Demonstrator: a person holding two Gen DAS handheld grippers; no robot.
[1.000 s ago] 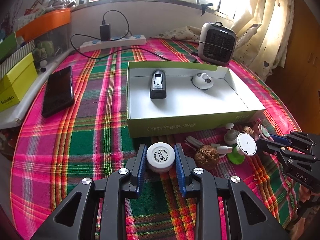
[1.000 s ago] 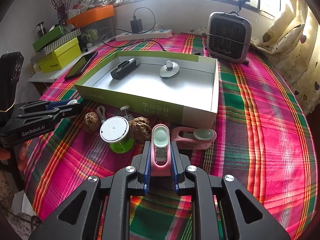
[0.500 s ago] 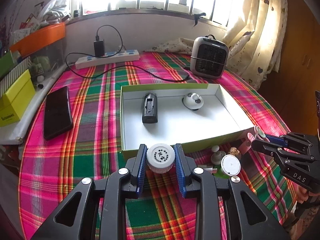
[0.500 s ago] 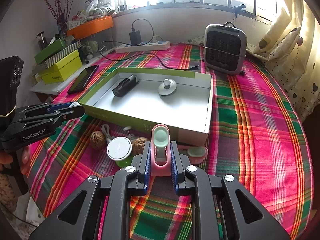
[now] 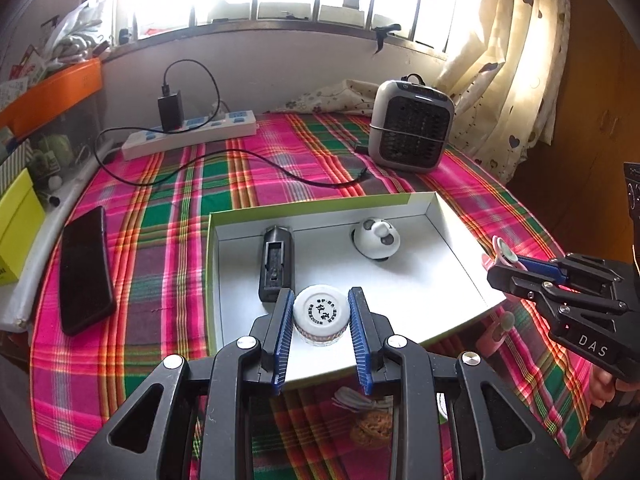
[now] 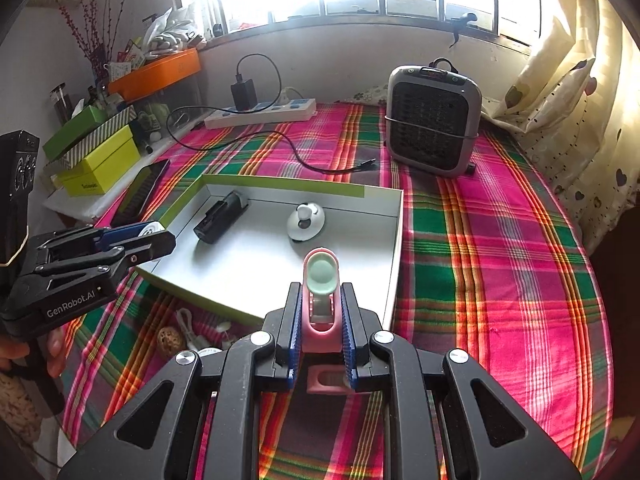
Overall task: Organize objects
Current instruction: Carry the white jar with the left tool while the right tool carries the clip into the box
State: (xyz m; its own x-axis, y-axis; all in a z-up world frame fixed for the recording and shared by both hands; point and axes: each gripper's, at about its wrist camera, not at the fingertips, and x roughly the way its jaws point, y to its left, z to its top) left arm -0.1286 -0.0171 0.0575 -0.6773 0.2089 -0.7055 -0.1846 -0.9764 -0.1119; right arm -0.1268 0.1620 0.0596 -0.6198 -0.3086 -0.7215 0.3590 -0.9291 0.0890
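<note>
My left gripper is shut on a small white-capped jar, held above the near part of the green-sided white box. In the box lie a black device and a white round gadget. My right gripper is shut on a pink clip with a pale green pad, held over the box's near right corner. Each gripper shows in the other's view: the right gripper at the right, the left gripper at the left.
On the plaid cloth in front of the box lie a walnut, a white cord and another pink clip. A black phone lies left, a small heater and a power strip behind. Yellow and green boxes stack at the left.
Both grippers have risen and moved forward with their loads, from the cloth in front of the box to above its near edge. The loose items have dropped behind the fingers.
</note>
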